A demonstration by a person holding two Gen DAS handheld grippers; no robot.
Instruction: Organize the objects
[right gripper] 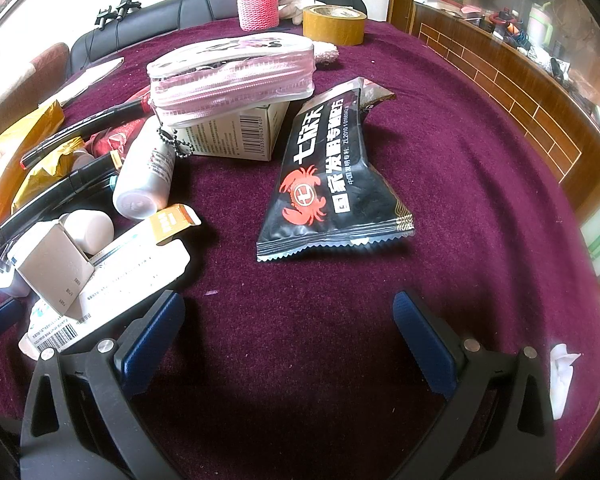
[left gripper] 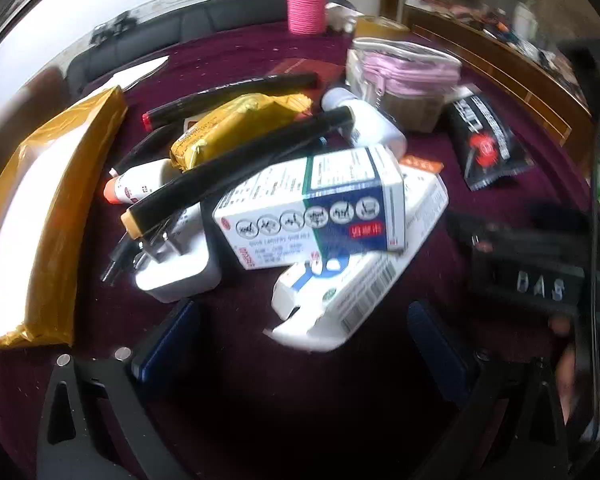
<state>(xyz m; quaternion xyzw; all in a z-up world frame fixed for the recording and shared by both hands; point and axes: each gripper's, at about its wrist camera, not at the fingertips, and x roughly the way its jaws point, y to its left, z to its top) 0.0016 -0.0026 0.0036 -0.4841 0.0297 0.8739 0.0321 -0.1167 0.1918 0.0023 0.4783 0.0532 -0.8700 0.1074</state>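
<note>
Down at the bottom of the right wrist view, the right claw is spread wide with nothing between its blue pads; only bare purple tablecloth lies under it. Straight ahead, at the middle of the frame and apart from the fingertips, lies the black snack packet with a red crab printed on it. It looks light, thin and crinkly, likely slick foil, so it would bend and slide rather than resist; my guess is that a pinch across the zigzag sealed edge nearest the claw gives the firmest hold. Beyond the packet, in the upper middle, a pink pouch sits on top of a cardboard box, soft on stiff, and a roll of brown tape stands farther back.

At the bottom of the left wrist view, the left claw is likewise spread and holds nothing. Just beyond its tips, at the centre of the frame, two white medicine boxes are stacked crosswise: the lower box has an open flap close to the fingers, and the upper box rests tilted on it. Both look like light, stiff card that would crush if squeezed hard; the long flat sides seem the safest grip. To their left lie a white charger, a black marker leaning over the heap, and a gold padded envelope along the left edge.
</note>
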